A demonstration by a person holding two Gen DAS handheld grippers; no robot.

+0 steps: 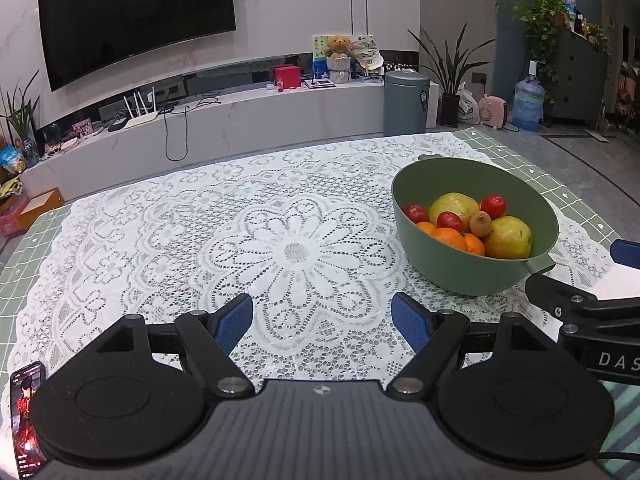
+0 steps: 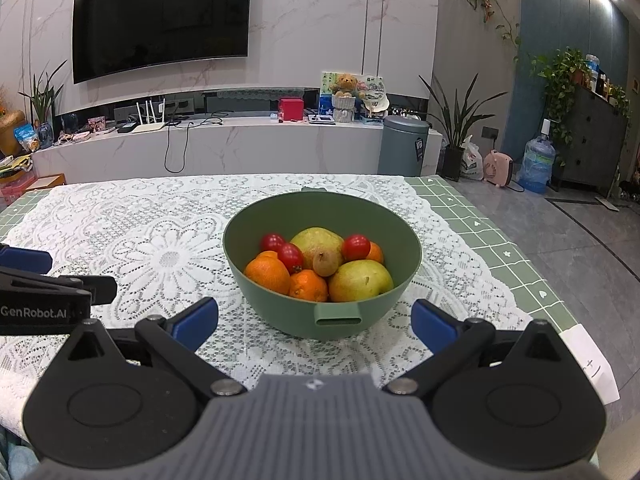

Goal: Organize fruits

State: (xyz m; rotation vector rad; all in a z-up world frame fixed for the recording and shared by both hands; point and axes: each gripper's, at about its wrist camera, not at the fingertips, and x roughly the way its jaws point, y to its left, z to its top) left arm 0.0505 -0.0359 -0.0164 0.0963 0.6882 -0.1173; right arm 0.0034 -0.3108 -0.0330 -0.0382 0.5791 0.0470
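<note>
Right wrist view shows the fruits all sitting in the bowl [image 2: 322,264]: two pears [image 2: 360,280], a few oranges [image 2: 268,274], red tomatoes [image 2: 290,256] and a small brown fruit [image 2: 325,263] heaped together, none lying on the lace cloth [image 2: 160,240] around it. That fits either a sort yet to come, with the fruit due to be lifted out, or a gathering already made, with the fruit collected into the bowl; these views do not settle which. The right gripper [image 2: 314,322] hovers just short of the bowl's near handle [image 2: 338,316], jaws wide and holding nothing. The left gripper [image 1: 322,318] hangs over bare lace to the bowl's left, jaws likewise wide and empty. If any fruit is to be picked, the small ones on top look easiest; the tomatoes are smooth and round, so a gentle, centred close would suit, and the pears beneath may shift the heap if pulled. The bowl stands toward the right side of the tabletop [image 2: 500,248], so pushing it further right is a risk.
</note>
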